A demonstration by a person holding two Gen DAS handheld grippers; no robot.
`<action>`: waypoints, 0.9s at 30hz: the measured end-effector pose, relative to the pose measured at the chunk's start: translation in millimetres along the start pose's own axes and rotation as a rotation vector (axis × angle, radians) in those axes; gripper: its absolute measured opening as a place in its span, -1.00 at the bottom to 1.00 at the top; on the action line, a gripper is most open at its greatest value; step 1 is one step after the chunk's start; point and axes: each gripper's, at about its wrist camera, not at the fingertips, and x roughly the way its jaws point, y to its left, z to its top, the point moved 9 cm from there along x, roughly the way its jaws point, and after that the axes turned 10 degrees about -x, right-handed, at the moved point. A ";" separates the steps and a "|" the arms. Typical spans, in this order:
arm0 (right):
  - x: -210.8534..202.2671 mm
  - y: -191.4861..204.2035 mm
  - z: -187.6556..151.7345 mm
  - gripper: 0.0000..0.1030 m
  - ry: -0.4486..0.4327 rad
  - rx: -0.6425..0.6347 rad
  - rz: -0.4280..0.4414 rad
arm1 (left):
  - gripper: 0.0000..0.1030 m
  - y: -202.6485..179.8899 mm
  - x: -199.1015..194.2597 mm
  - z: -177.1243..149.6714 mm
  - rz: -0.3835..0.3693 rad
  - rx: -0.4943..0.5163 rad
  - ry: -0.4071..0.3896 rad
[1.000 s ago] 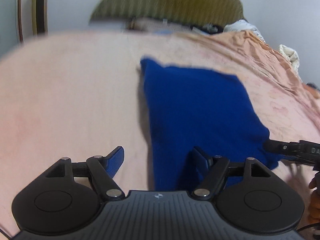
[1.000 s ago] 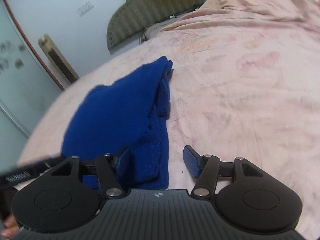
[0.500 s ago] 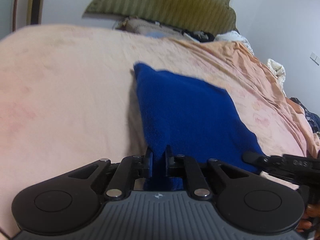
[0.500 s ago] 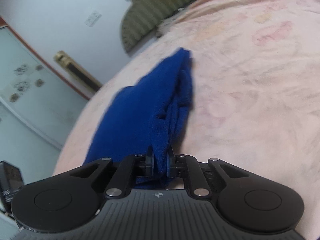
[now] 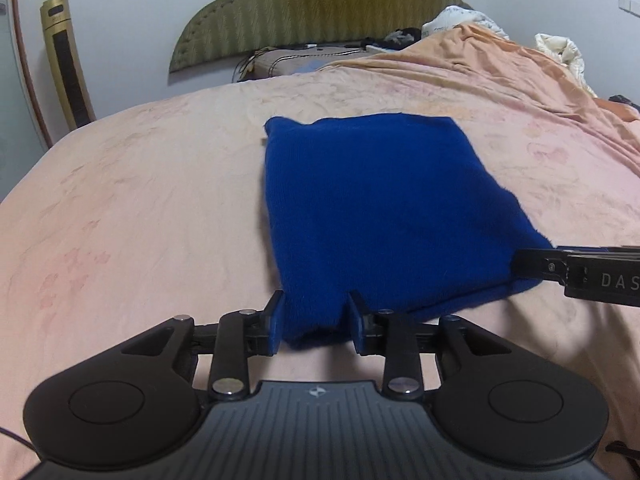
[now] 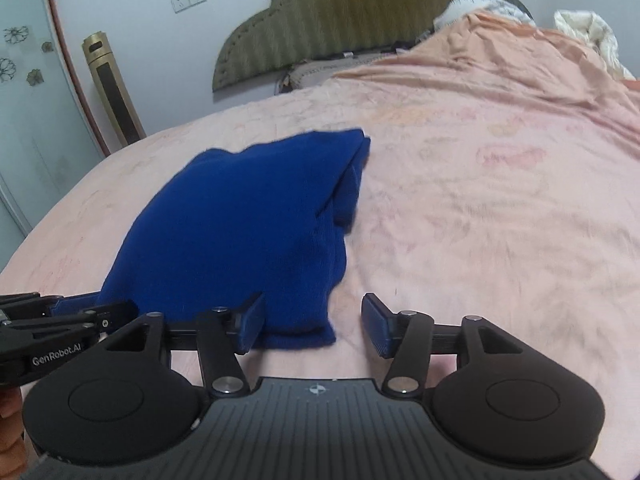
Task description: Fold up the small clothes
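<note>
A folded blue knit garment (image 5: 372,200) lies flat on the pink bedsheet (image 5: 120,200). My left gripper (image 5: 316,320) is at its near left corner; the jaws are opening and the corner lies loosely between the fingers. In the right wrist view the same garment (image 6: 240,220) lies to the left, with stacked layers showing along its right edge. My right gripper (image 6: 314,326) is at the near right corner with its jaws opening wide; the cloth lies beside the left finger, clear of the right one. Each gripper shows in the other's view: right gripper (image 5: 580,272), left gripper (image 6: 60,320).
An olive padded headboard (image 5: 320,12) stands at the far end of the bed. A crumpled orange blanket (image 5: 500,68) and white bedding (image 5: 560,48) pile up at the far right. A gold tower appliance (image 5: 66,60) stands by the wall at left.
Both grippers stood open at the garment's near corners, then shut on them and pulled the cloth. Now both sets of jaws have parted again and the garment lies flatter and squarer.
</note>
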 end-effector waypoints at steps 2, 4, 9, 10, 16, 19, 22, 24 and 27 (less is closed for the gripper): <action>-3.3 4.9 -3.4 0.42 0.002 0.000 0.004 | -0.10 1.9 -2.9 -1.0 0.002 0.002 -0.004; -7.7 11.5 -5.7 0.60 -0.001 -0.013 0.009 | 0.14 2.8 -8.0 -2.8 0.016 0.000 -0.020; -17.6 20.6 -8.8 0.77 -0.019 -0.023 0.012 | 0.39 3.7 -16.6 -4.9 0.045 -0.004 -0.060; -18.7 22.0 -10.2 0.78 -0.016 -0.027 0.007 | 0.45 3.9 -17.5 -6.3 0.048 -0.007 -0.062; -22.3 30.2 -19.9 0.88 -0.001 -0.078 -0.026 | 0.62 6.6 -16.7 -19.3 0.057 -0.048 -0.050; -24.3 31.5 -22.5 0.89 -0.004 -0.091 -0.045 | 0.63 9.3 -12.6 -25.8 0.077 -0.057 -0.033; -27.7 32.5 -24.9 0.90 -0.008 -0.087 -0.039 | 0.63 11.2 -10.9 -29.7 0.072 -0.073 -0.023; -28.5 32.0 -25.9 0.90 -0.006 -0.089 -0.045 | 0.63 12.5 -10.8 -30.5 0.069 -0.084 -0.021; -30.6 31.9 -28.8 0.90 0.001 -0.082 -0.048 | 0.63 14.3 -11.9 -30.9 0.072 -0.098 -0.018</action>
